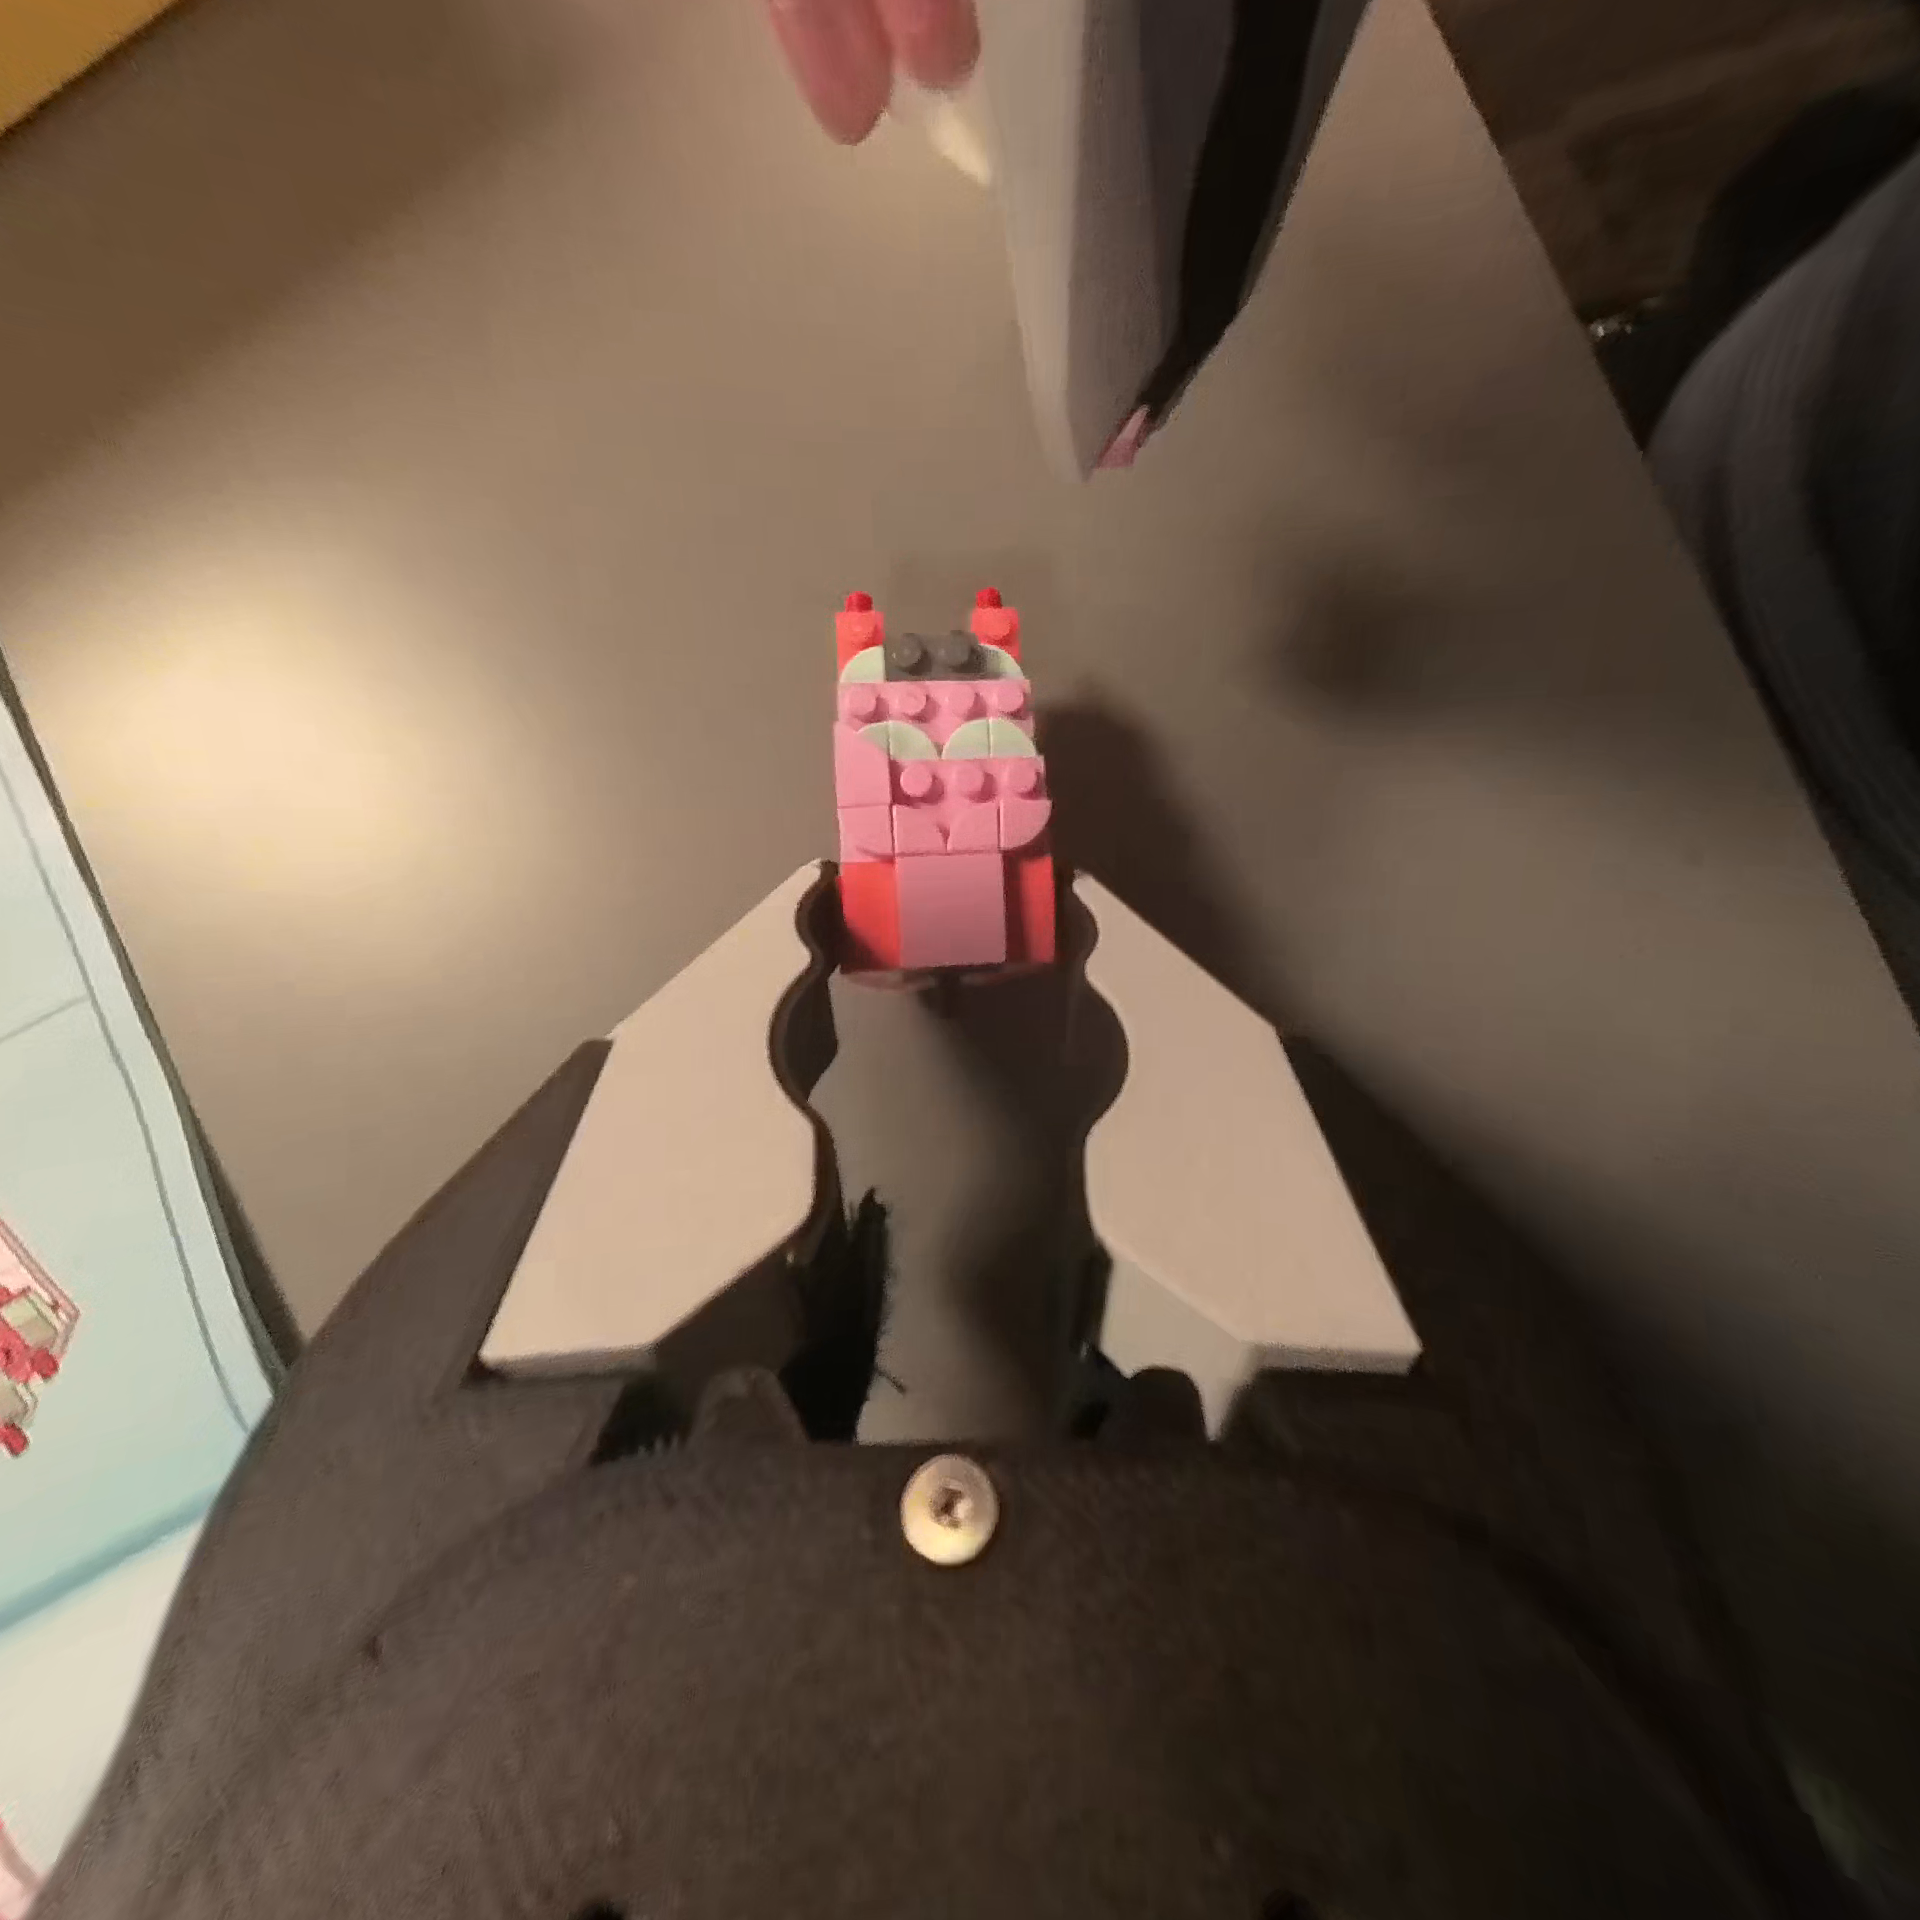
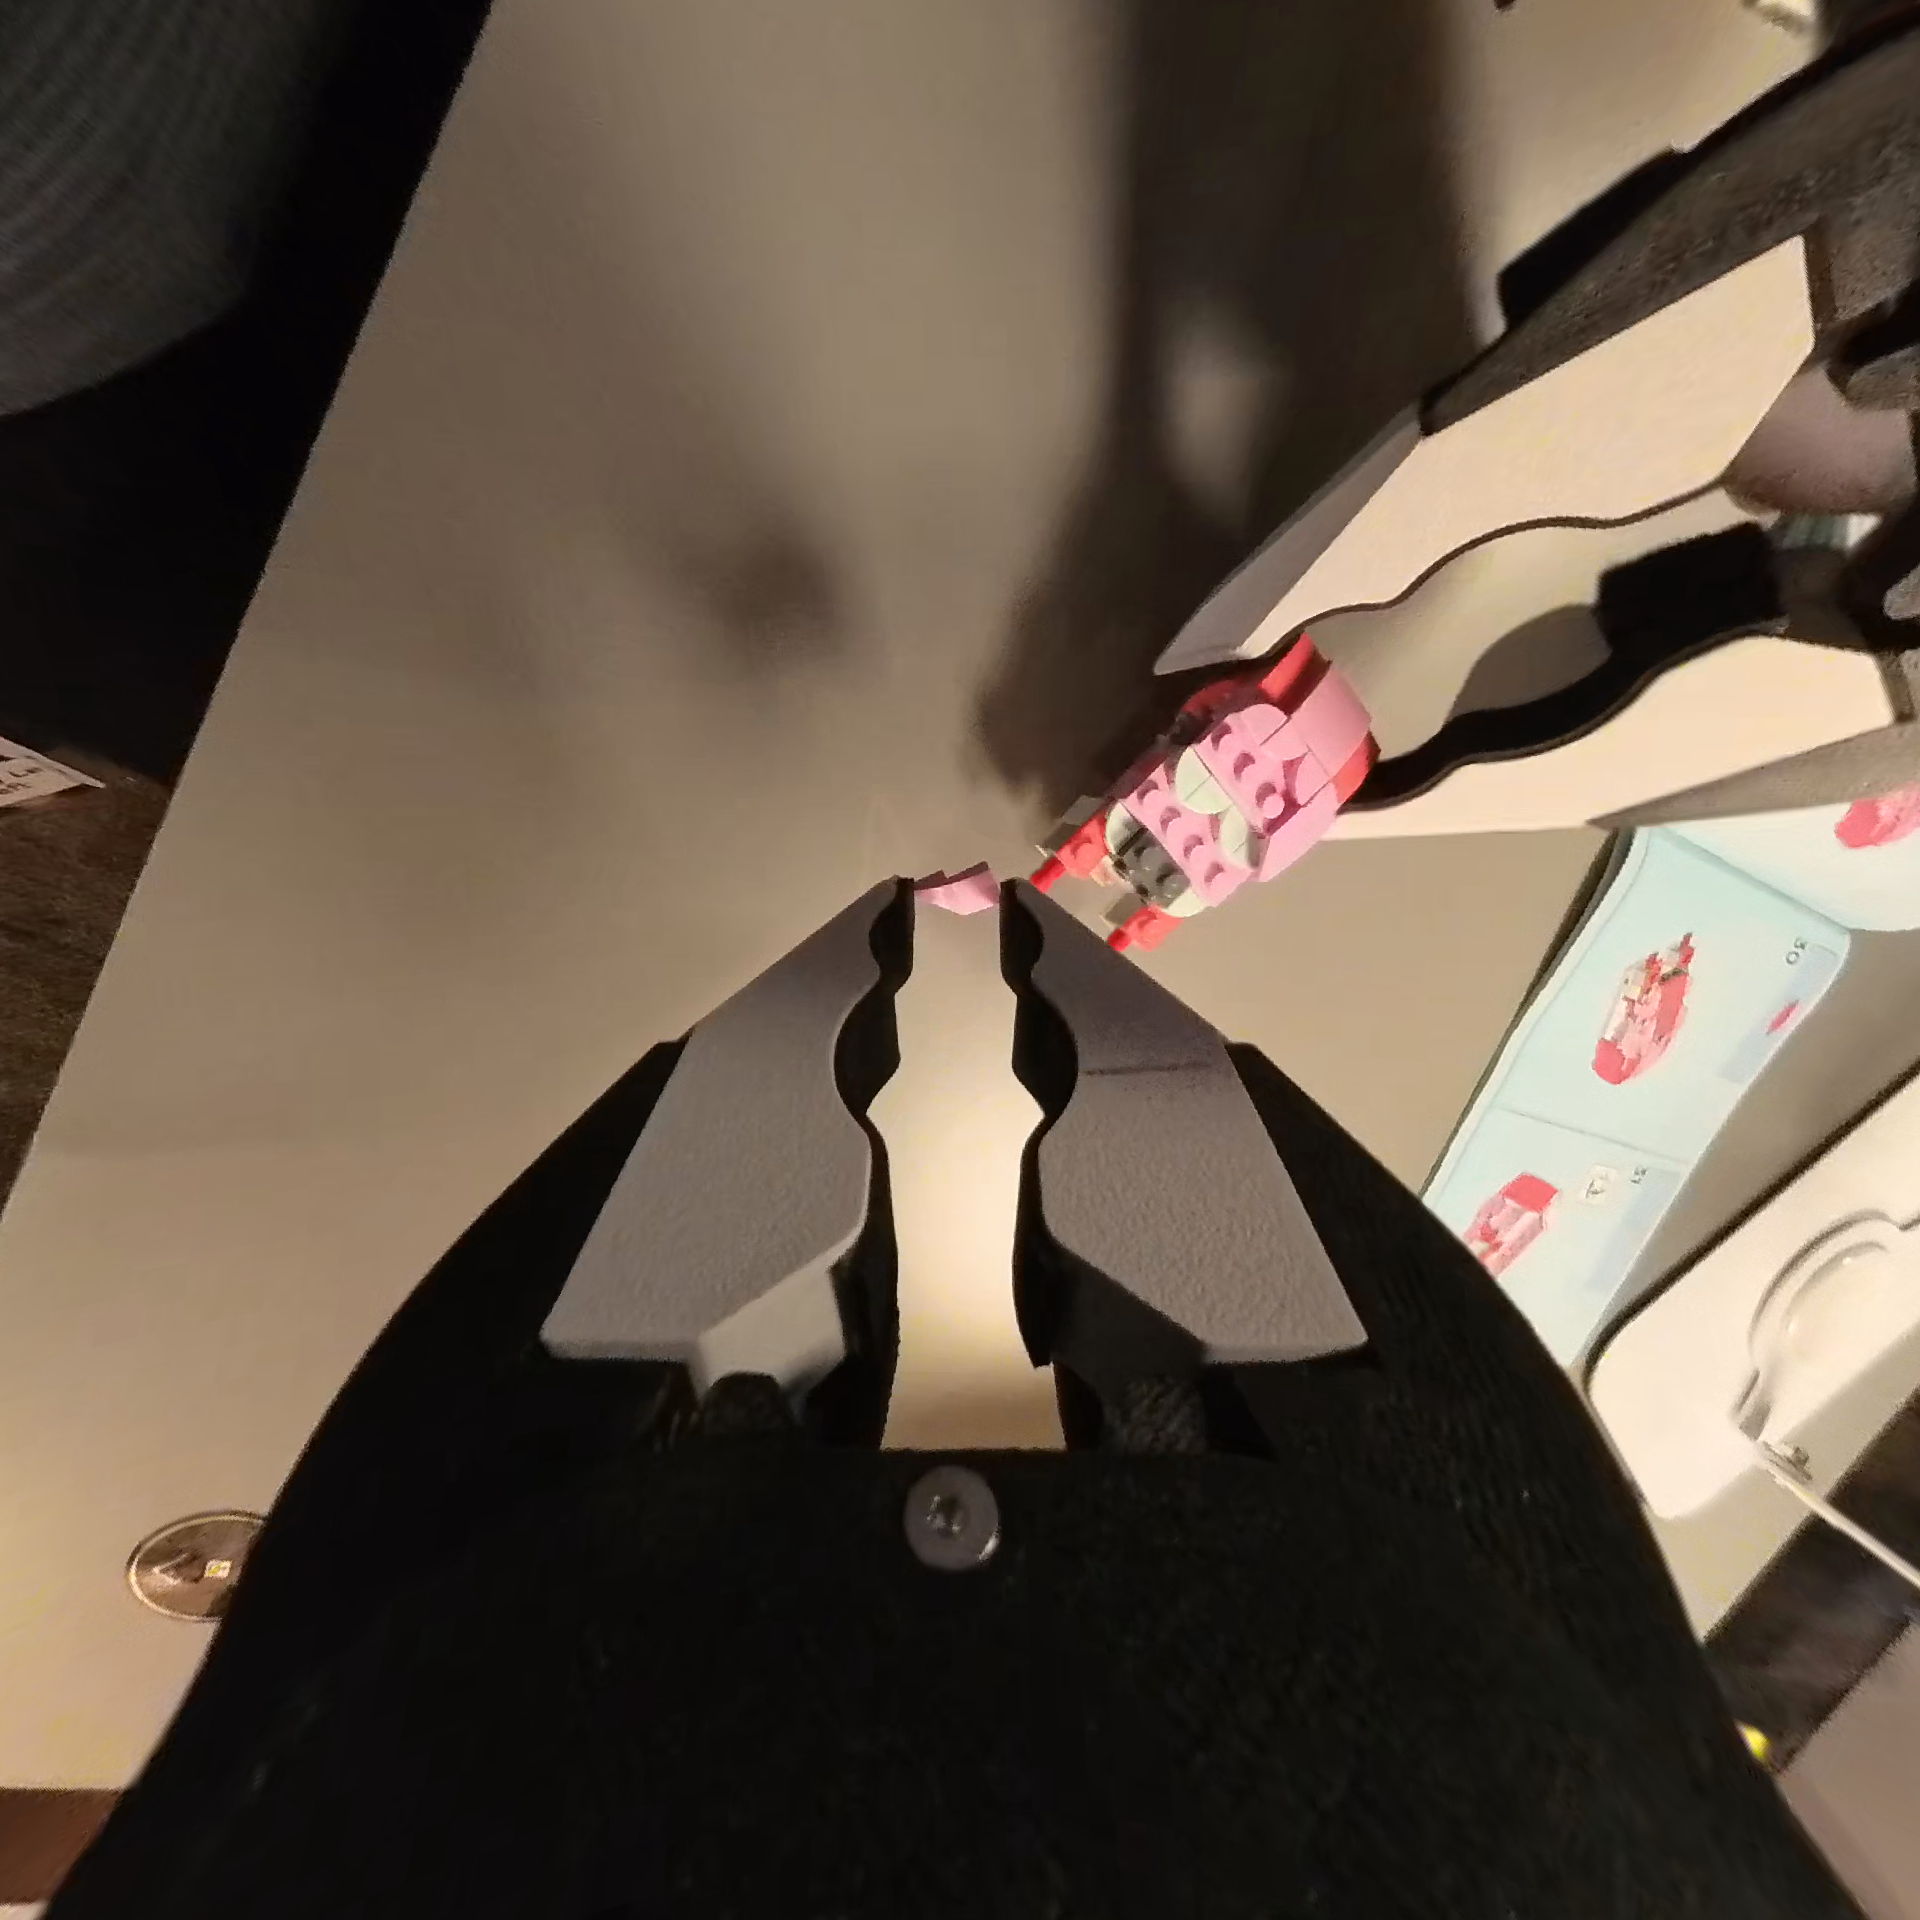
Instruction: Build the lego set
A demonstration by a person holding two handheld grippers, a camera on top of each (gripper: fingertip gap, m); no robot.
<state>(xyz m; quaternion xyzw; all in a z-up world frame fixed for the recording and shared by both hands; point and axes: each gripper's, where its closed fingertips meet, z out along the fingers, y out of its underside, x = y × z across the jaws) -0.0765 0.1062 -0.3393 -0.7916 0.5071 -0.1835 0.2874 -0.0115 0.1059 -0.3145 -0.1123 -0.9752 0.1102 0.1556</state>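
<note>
Booklet (image 1: pixel 94 1195) with pale blue pages lies at the left edge of the worktop (image 1: pixel 468 520). Just to its right, the left tongs (image 1: pixel 948 925) grip the red base of a pink and red brick model (image 1: pixel 940 800), pads against both sides. Further right, the right tongs (image 2: pixel 958 896) are nearly closed, pinching a small pink piece (image 2: pixel 958 891) just beside the model's red prongs.

A pink-and-red brick model (image 1: pixel 940 810) is clamped at its rear; a small pink piece (image 2: pixel 958 891) is pinched nearby.
</note>
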